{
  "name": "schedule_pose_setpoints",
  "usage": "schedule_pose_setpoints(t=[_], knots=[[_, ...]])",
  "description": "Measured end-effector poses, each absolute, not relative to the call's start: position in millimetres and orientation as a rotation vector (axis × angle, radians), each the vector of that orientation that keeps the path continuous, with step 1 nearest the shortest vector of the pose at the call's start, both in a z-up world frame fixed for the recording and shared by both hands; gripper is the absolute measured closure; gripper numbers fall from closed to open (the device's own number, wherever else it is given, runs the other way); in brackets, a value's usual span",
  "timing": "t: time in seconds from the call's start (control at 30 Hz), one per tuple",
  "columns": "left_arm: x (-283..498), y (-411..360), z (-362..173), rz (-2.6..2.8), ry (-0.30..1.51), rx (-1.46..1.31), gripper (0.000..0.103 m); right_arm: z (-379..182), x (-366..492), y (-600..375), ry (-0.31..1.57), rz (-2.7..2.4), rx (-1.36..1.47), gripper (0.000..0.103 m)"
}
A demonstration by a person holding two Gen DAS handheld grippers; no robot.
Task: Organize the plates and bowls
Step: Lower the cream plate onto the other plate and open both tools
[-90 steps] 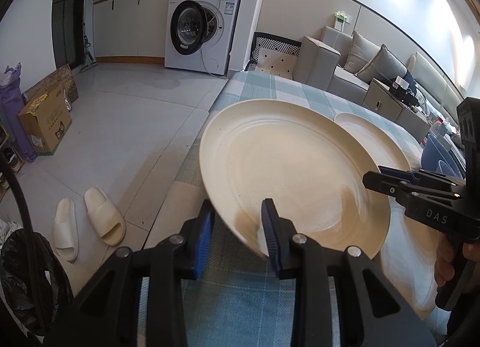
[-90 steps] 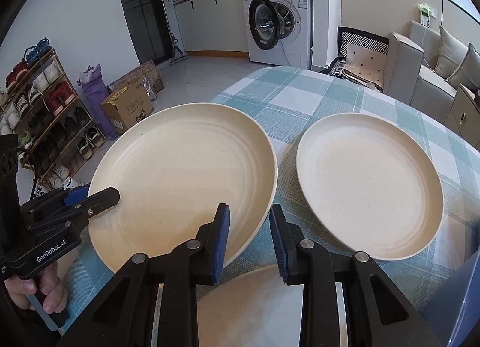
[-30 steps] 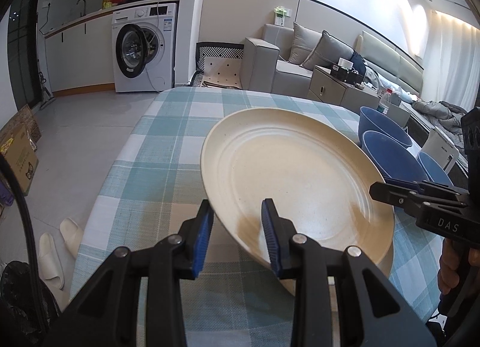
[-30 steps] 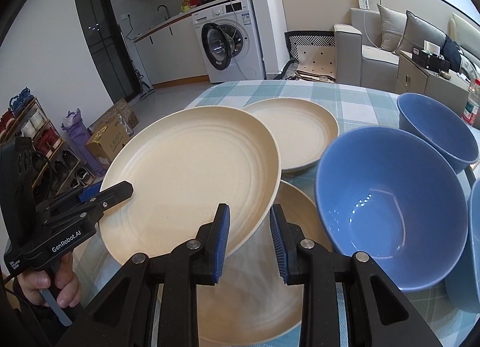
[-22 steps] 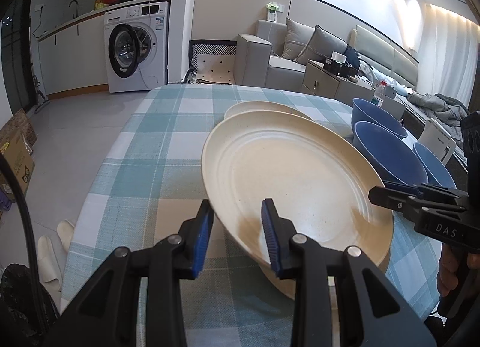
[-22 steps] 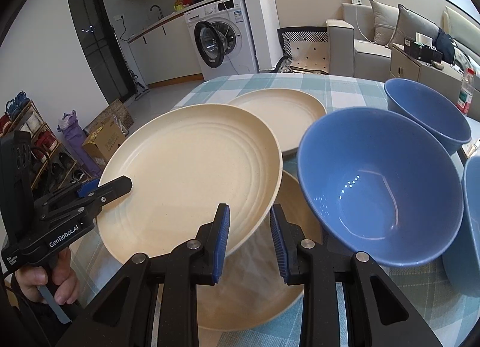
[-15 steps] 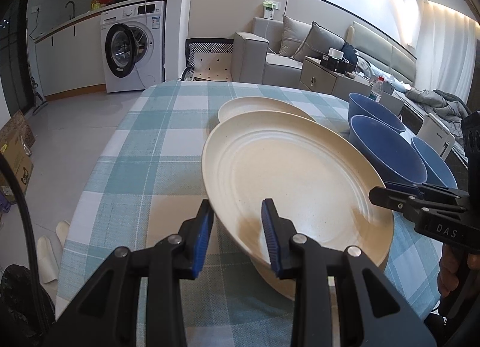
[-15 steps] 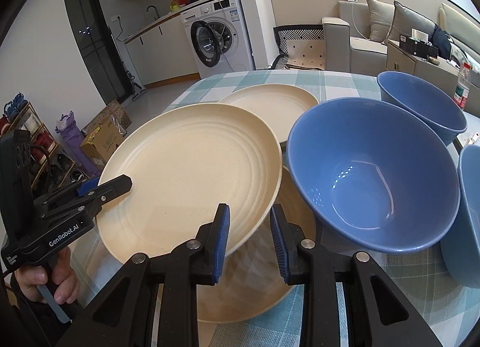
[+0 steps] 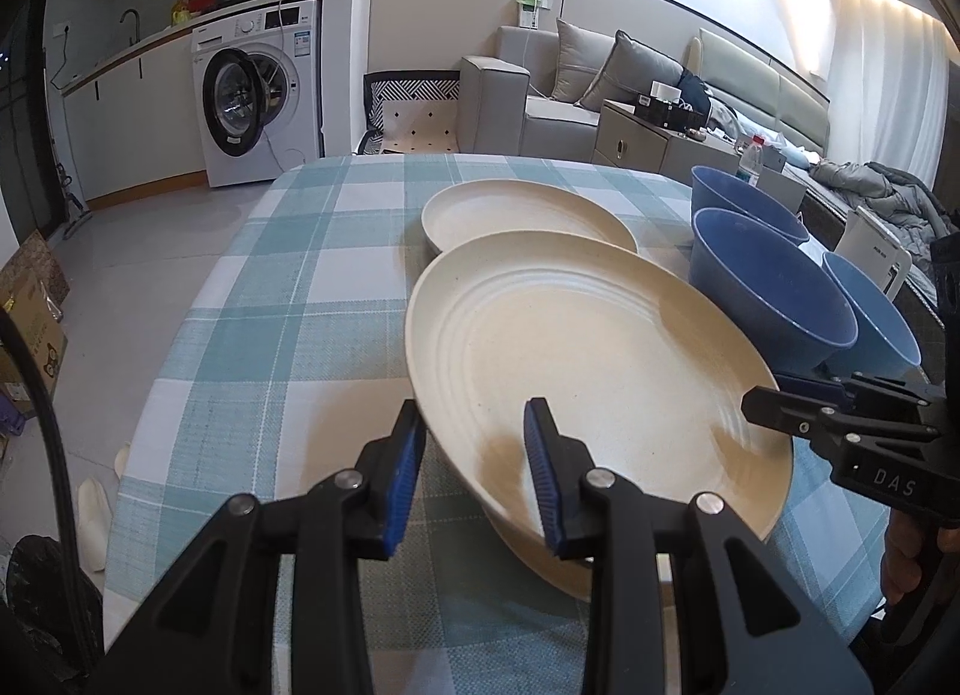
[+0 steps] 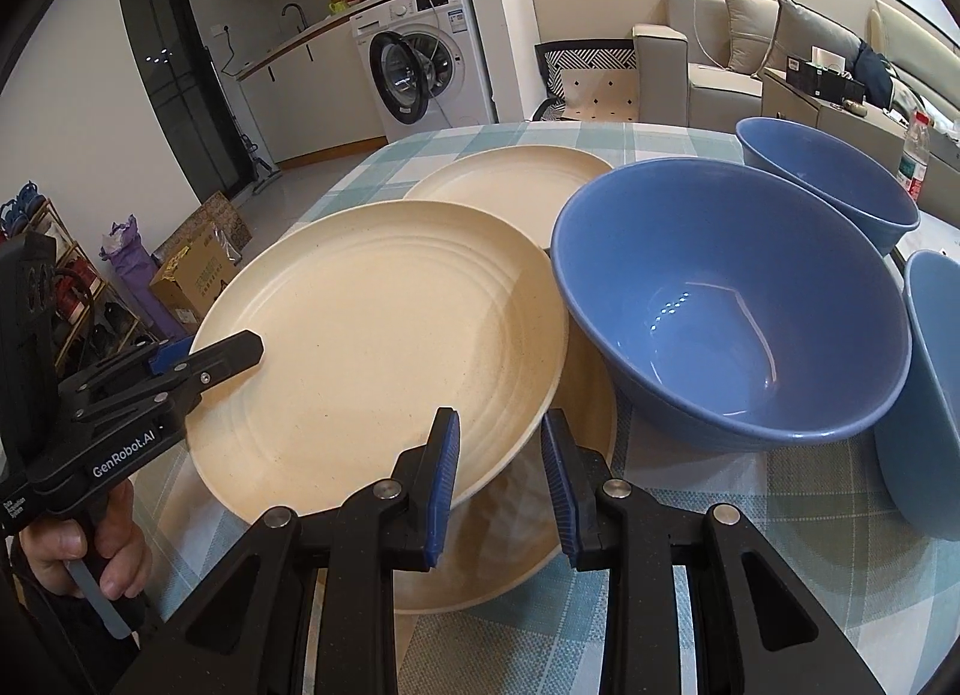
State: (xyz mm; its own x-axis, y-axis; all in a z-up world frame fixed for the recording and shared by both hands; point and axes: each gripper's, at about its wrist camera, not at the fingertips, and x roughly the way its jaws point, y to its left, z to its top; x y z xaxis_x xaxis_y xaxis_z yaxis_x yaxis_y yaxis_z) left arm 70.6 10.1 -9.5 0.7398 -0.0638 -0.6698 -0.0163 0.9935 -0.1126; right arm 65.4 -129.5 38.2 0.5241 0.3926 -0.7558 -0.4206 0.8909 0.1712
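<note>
Both tools, left tool (image 9: 474, 458) and right tool (image 10: 499, 470), clamp the cream plate (image 10: 384, 347) low over another plate (image 10: 576, 491), centre frame, and uneven release risks clipping the blue bowl (image 10: 732, 299).

The held plate (image 10: 372, 347) hangs tilted over a lower plate (image 10: 522, 521) lying on the worktop (image 9: 282, 335). Behind the held plate lies a third plate (image 10: 504, 185). Right of the held plate stands the nearest bowl (image 10: 732, 305), touching its rim; a second bowl (image 10: 834, 185) stands behind that, a third (image 10: 930, 395) to its right
</note>
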Motion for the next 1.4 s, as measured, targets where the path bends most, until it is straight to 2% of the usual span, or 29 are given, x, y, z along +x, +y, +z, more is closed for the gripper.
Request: schedule_pose_setpoints(t=[1.4], knots=[[74.6, -20.1, -32.9, -0.026, 0.852, 0.005, 0.068, 21.3, 53.3, -137.2, 0.911, 0.429, -0.078, 0.072]])
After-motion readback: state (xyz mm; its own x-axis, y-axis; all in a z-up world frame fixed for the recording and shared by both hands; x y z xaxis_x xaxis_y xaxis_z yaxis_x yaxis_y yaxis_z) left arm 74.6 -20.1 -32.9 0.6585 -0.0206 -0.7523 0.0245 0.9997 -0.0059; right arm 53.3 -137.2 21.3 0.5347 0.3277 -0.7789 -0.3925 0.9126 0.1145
